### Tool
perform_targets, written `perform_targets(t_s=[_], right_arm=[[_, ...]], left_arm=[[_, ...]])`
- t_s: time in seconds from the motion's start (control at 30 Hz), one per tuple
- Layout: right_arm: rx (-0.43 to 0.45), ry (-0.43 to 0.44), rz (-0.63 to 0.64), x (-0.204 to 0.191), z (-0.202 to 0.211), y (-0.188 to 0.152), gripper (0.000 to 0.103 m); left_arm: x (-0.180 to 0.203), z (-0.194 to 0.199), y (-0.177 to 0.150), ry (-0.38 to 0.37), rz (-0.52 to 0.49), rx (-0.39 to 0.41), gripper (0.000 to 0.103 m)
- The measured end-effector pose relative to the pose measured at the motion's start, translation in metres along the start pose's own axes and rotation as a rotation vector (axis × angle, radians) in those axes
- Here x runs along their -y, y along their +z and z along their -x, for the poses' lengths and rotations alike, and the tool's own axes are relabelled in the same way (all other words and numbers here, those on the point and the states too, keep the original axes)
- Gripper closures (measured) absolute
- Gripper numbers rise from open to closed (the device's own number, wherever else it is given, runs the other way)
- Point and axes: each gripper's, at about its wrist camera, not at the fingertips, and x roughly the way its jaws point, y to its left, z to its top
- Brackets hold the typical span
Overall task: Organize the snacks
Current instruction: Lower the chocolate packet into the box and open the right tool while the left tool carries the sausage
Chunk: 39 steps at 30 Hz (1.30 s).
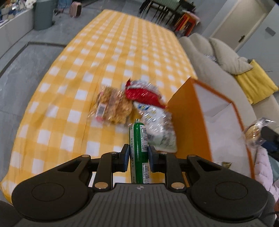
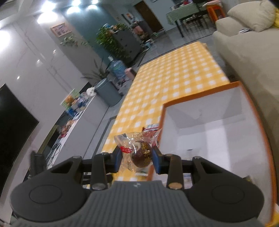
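Note:
My left gripper (image 1: 138,155) is shut on a green sausage stick (image 1: 138,139) with barcodes, held above the yellow checked tablecloth (image 1: 104,52). Beyond it lie a clear bag of golden snacks (image 1: 113,106), a red packet (image 1: 143,94) and a white-green packet (image 1: 160,129). An orange box with a white inside (image 1: 219,125) stands to the right. My right gripper (image 2: 136,157) is shut on a clear wrapper holding a dark round cake (image 2: 141,153), just left of the box's orange rim (image 2: 162,122). That wrapped cake (image 1: 252,132) also shows at the box's right edge in the left wrist view.
A beige sofa (image 1: 218,57) runs along the table's right side with a yellow cushion (image 1: 256,82). A grey bin (image 2: 106,92), water bottle and plants stand on the floor to the left. Dining chairs (image 1: 165,12) are beyond the table's far end.

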Motion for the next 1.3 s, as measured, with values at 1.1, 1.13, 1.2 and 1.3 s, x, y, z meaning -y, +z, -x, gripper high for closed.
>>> perform_targets(t_s=[1.1, 1.13, 1.2, 1.3], right_arm=[[-0.331, -0.282, -0.202, 0.102, -0.067, -0.006, 0.068], [-0.339, -0.285, -0.218, 0.104, -0.071, -0.006, 0.068], [-0.353, -0.292, -0.249, 0.106, -0.077, -0.007, 0.068], [-0.367, -0.294, -0.269, 0.106, -0.085, -0.007, 0.067]], left_arm=[[0.122, -0.058, 0.010, -0.182, -0.110, -0.090, 0.079], [0.121, -0.059, 0.009, -0.186, -0.112, -0.092, 0.079], [0.120, -0.061, 0.010, -0.193, -0.109, -0.097, 0.079], [0.117, -0.062, 0.010, -0.205, -0.105, -0.105, 0.079]])
